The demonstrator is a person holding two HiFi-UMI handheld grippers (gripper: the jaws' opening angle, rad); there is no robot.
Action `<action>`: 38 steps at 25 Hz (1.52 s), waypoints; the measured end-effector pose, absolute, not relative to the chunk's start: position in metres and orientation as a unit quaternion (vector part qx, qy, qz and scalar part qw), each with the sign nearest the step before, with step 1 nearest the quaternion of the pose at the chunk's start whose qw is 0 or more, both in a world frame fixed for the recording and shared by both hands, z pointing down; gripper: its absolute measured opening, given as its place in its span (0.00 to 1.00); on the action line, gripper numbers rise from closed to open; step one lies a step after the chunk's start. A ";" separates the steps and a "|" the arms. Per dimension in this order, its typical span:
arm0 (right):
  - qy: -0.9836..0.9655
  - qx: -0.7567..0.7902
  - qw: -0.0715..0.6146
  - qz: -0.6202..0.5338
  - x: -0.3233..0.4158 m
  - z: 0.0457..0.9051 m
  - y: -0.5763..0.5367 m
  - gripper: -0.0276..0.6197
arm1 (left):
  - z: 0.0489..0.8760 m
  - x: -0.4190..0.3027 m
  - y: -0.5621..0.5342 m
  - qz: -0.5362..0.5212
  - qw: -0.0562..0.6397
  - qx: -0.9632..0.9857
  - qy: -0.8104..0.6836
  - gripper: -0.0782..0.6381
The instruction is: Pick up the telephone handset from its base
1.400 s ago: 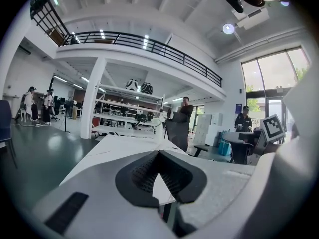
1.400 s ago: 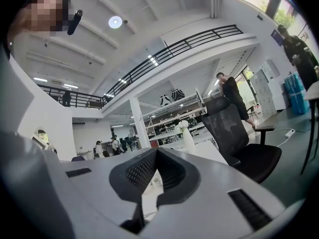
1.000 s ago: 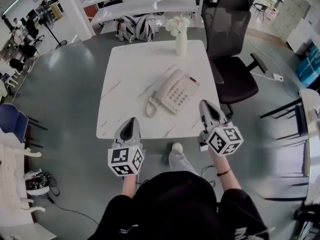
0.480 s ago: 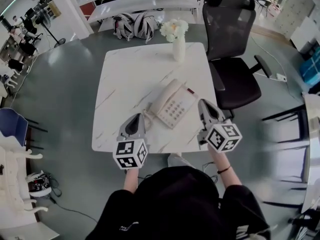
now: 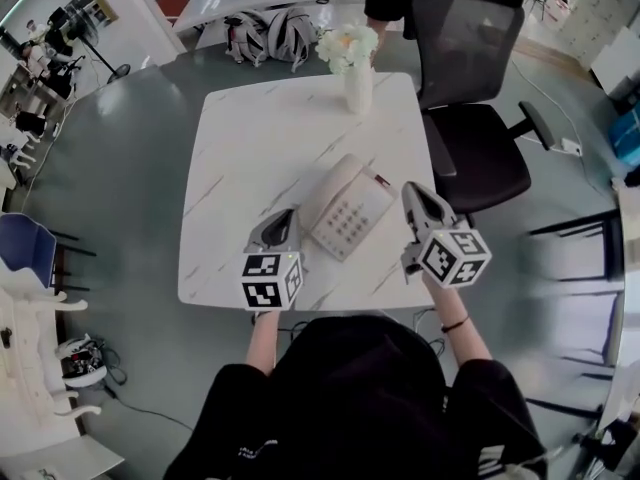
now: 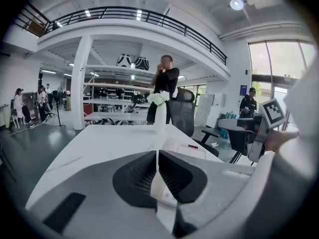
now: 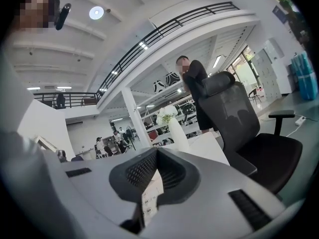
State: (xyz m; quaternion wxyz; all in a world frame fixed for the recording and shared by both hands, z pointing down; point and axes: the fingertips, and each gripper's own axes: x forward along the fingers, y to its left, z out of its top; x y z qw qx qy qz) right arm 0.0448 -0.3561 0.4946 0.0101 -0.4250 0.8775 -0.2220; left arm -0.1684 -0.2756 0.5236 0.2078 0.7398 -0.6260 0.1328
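Both grippers have come forward over the table's (image 5: 255, 138) near edge. Head view: left gripper (image 5: 283, 222) sits just left of the phone (image 5: 352, 216), right gripper (image 5: 416, 196) just right of it. The handset (image 5: 322, 186) lies on its base, unlifted. A chair (image 5: 470, 148) crowds my right.

Left gripper view: my jaws are pressed together, empty, with the phone just ahead and open table up to the vase (image 6: 159, 119).

Right gripper view: my jaws are together, empty, with the keypad below them. I judge that opening, gripping and lifting all remain.

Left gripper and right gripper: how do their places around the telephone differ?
The left gripper sits on the telephone's handset side, the right gripper on its keypad side. The left gripper appears wholly over the table; the right gripper's marker cube hangs past the table's edge. Both have jaws shut on nothing.
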 end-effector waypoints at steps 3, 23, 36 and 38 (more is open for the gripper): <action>0.877 -0.424 0.002 -0.224 0.041 0.500 -0.355 0.03 | 0.526 -0.165 -0.287 0.150 0.207 0.750 -0.610 0.11; 0.837 -0.478 -0.005 -0.266 0.048 0.539 -0.362 0.03 | 0.586 -0.118 -0.350 0.275 0.226 0.817 -0.454 0.48; 0.825 -0.491 0.001 -0.281 0.059 0.550 -0.360 0.03 | 0.619 -0.104 -0.363 0.312 0.255 0.820 -0.406 0.49; 0.824 -0.492 0.002 -0.282 0.059 0.551 -0.360 0.03 | 0.621 -0.105 -0.364 0.315 0.256 0.818 -0.408 0.48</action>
